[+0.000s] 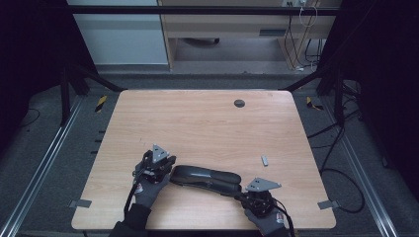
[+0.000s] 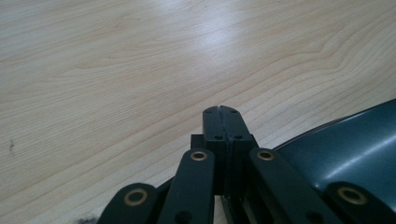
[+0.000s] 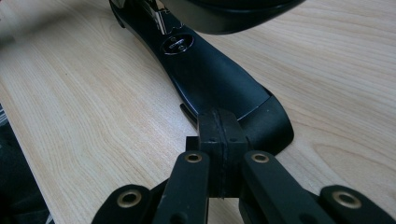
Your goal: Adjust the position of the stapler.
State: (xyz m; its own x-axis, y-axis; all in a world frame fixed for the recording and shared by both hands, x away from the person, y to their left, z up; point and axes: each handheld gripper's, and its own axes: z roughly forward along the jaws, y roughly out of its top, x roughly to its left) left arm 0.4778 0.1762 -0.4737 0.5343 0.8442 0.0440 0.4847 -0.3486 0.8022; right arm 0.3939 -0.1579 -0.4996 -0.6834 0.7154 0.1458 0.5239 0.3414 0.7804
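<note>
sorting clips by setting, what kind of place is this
Probably a lab or workshop recording bay, not a home: a bare wooden table inside a black frame, floor rails, loose cables, and a cabinet behind. A stapler lies on the table.

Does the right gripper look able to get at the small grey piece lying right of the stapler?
Probably yes: bare table lies between the right gripper and the small grey piece; the stapler sits off to its left.
</note>
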